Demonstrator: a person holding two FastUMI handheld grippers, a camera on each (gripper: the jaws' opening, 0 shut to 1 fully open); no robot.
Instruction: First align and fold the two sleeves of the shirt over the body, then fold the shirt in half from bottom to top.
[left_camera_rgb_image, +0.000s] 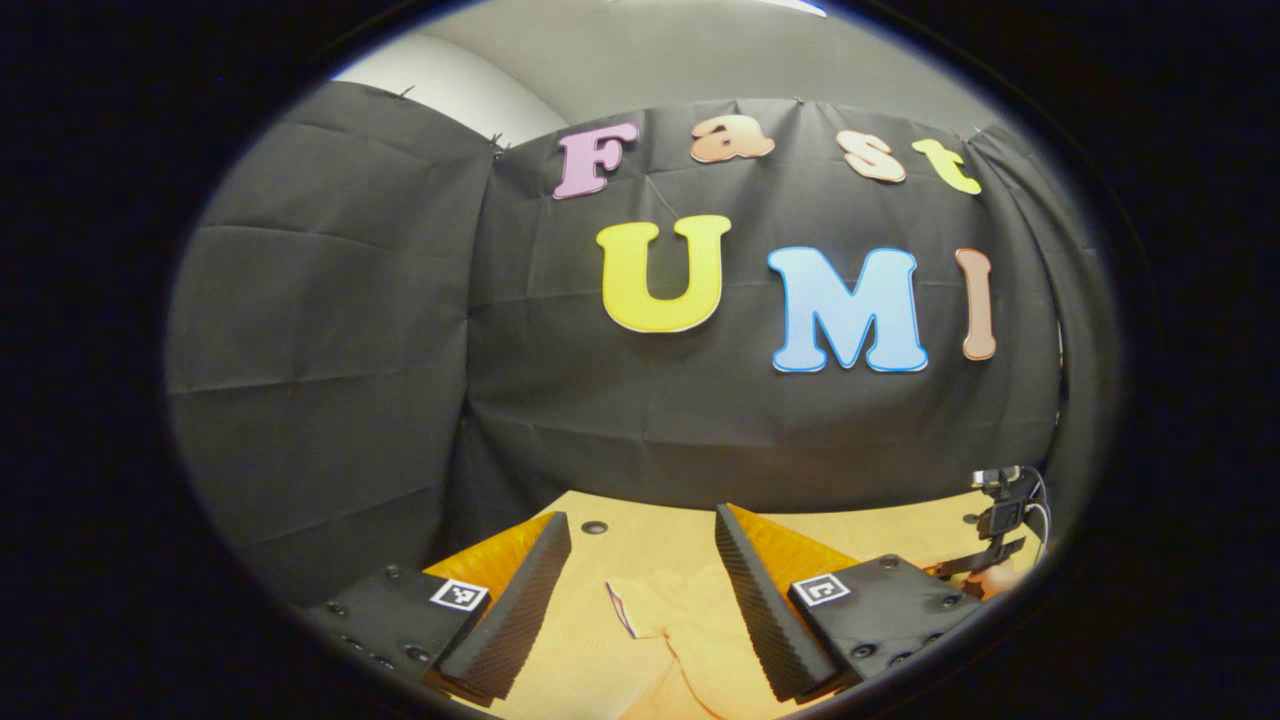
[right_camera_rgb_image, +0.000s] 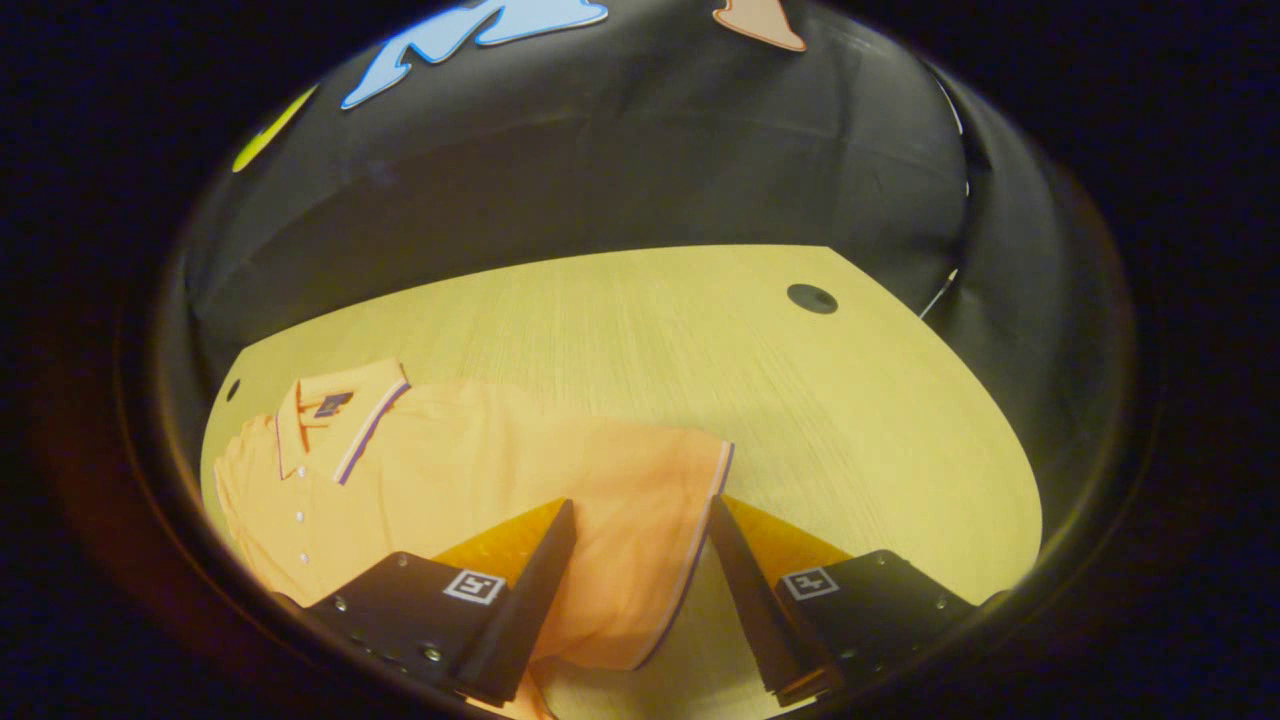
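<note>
An orange polo shirt (right_camera_rgb_image: 480, 460) lies flat on the wooden table (right_camera_rgb_image: 700, 330), collar (right_camera_rgb_image: 340, 410) toward the left of the right gripper view. One short sleeve (right_camera_rgb_image: 650, 520), edged with a striped cuff, stretches out between the fingers of my right gripper (right_camera_rgb_image: 640, 520), which stands open just above it. In the left gripper view, my left gripper (left_camera_rgb_image: 640, 540) is open too, held above the table with a sleeve end of the shirt (left_camera_rgb_image: 660, 620) lying below its fingers. Nothing is gripped by either one.
Black cloth walls close in the table at the back and sides. A round cable hole (right_camera_rgb_image: 812, 298) sits near the far right corner of the table. The other gripper (left_camera_rgb_image: 1000, 530) with its cable shows at the right edge of the left gripper view.
</note>
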